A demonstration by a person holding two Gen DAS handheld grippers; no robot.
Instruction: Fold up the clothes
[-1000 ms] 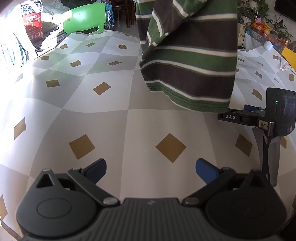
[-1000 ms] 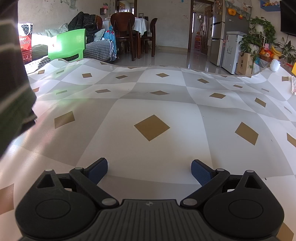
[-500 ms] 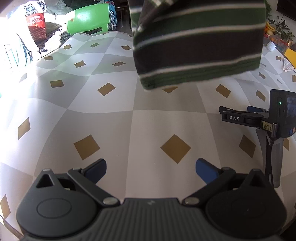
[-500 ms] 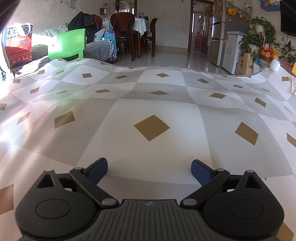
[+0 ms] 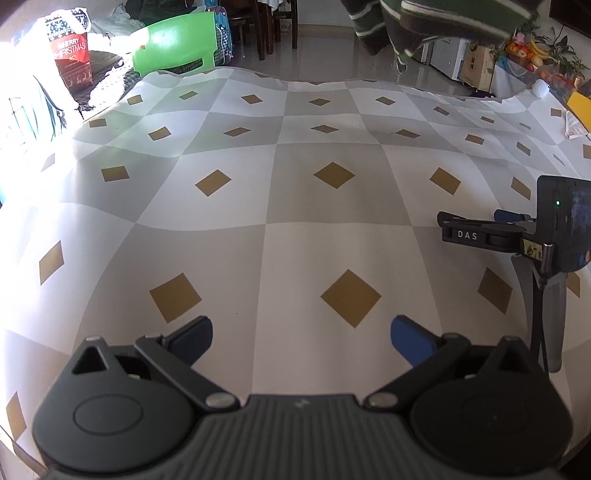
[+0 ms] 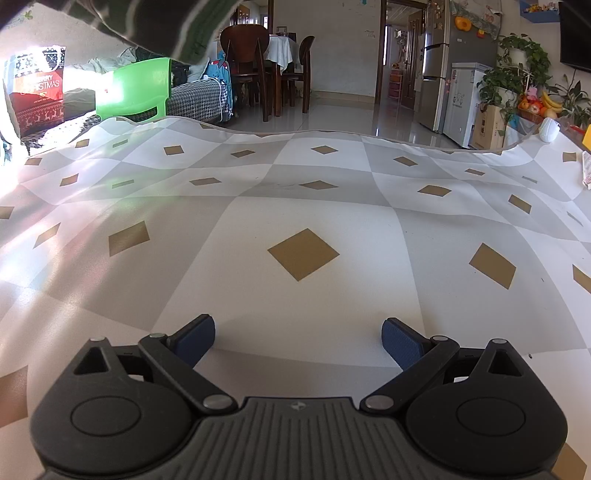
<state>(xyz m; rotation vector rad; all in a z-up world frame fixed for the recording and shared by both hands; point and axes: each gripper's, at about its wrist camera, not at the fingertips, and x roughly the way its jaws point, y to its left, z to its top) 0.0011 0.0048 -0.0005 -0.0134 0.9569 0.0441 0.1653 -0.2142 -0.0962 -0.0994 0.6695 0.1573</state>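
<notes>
- Knit fabric, green and dark brown with thin white stripes, makes up the garment [image 5: 454, 18]; it hangs in the air above the far edge of the table [image 5: 332, 236], seen only at the top of both wrist views, and what holds it is out of frame.
- Left gripper [image 5: 301, 334] sits low over the near edge, its blue pads [image 5: 194, 338] spread wide, gripping nothing.
- Right gripper [image 6: 298, 334] is likewise spread and empty, near the table's near right corner; the left wrist view shows it side-on.
- Judged from its drape, the garment is soft, light and limp: it will sag, bunch and slide on the smooth checked cloth.
- Best holds are probably the ribbed hem or the shoulder seams, pinched through doubled fabric at two corners.
</notes>
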